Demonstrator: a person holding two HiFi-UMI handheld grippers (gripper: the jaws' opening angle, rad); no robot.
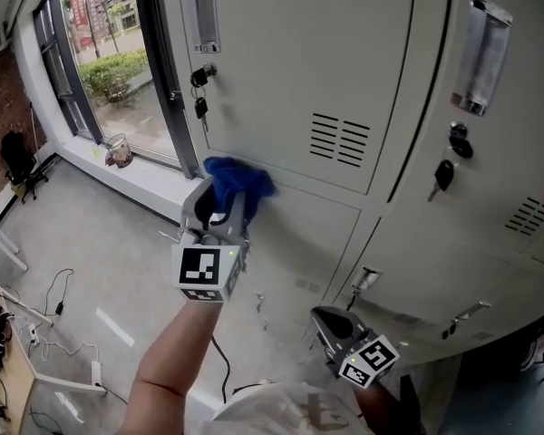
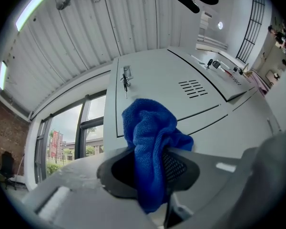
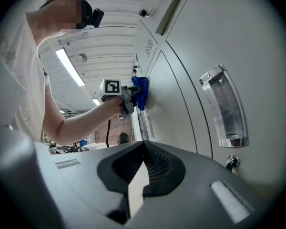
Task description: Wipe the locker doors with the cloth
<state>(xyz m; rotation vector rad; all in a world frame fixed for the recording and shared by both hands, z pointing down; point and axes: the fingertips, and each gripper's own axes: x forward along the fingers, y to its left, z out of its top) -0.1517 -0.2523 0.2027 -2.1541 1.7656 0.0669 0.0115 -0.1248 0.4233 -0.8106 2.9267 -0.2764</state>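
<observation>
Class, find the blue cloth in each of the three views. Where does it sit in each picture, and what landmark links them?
Head view: centre-left, blue cloth in the left gripper, against the locker door.
Left gripper view: centre, clamped between the jaws.
Right gripper view: small, upper middle, left of centre.
Shared landmark: the vent slots, visible in all three.

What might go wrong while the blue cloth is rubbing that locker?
1. Keys hang from a lock just above the cloth; wiping upward might snag them or knock them loose.
2. The left gripper pinches only part of the cloth, with the rest bunched against the door, so hard rubbing might pull it out.
3. The vent slots nearby could catch the cloth.
</observation>
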